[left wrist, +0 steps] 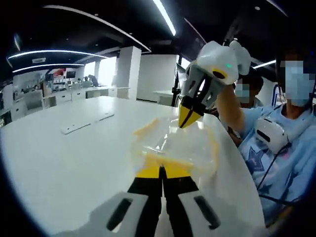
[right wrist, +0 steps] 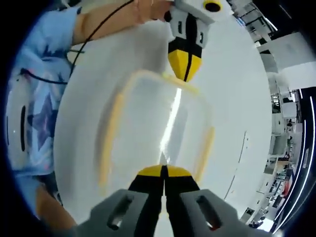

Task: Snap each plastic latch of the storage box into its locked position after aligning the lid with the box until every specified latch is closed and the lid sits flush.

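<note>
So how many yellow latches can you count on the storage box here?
2 clearly, in the right gripper view: one along the lid's left edge, one along its right edge. The two closed tools sit at the other two edges and may hide more.

White table [left wrist: 59, 163] carries clear yellow-latched storage box [right wrist: 158, 133]; two flat white strips [left wrist: 75, 128] well apart.

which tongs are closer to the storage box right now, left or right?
Neither, roughly equal. Left tongs sit shut at one short edge of the storage box; right tongs sit shut at the opposite edge. Contact unclear.
</note>
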{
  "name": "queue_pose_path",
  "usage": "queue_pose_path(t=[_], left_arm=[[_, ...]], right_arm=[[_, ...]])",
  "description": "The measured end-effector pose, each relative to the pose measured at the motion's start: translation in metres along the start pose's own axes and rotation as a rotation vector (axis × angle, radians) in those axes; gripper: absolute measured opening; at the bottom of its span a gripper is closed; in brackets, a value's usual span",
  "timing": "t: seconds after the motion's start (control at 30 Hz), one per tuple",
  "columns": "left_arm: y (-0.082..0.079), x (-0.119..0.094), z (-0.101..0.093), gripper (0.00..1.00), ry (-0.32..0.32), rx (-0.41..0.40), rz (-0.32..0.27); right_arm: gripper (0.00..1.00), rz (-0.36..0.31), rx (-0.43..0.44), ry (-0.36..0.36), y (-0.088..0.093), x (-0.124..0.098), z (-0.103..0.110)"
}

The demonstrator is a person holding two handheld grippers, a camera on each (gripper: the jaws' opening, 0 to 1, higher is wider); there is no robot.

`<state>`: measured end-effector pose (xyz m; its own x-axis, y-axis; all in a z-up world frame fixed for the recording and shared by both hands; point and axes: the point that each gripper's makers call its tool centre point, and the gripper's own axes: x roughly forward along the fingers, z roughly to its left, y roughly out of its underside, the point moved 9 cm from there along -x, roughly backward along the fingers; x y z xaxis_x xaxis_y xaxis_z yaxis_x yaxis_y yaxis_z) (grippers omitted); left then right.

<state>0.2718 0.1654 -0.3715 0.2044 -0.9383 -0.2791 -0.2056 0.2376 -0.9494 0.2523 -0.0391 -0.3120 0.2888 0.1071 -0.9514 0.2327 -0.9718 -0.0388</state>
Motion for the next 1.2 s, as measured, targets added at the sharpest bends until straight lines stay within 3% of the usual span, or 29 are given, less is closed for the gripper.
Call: queue_pose_path(t=[0.13,0.47,1.2], left_arm=[[0.003,0.001,-0.002,0.00,0.016,0.020,-0.022],[0.010,0.003,-0.002,0.00,0.042,0.021,-0.063],[0.015,0.004,0.008,0.00,0.071,-0.028,-0.055]], right_arm=[[0.00,0.015,-0.012,0.012,-0.001,0.000,0.002],[0.00,-0.026,0.027,0.027,0.003,0.001,0.005],[0.00,-0.031,0.026,0.048,0.003,0.001,0.003]])
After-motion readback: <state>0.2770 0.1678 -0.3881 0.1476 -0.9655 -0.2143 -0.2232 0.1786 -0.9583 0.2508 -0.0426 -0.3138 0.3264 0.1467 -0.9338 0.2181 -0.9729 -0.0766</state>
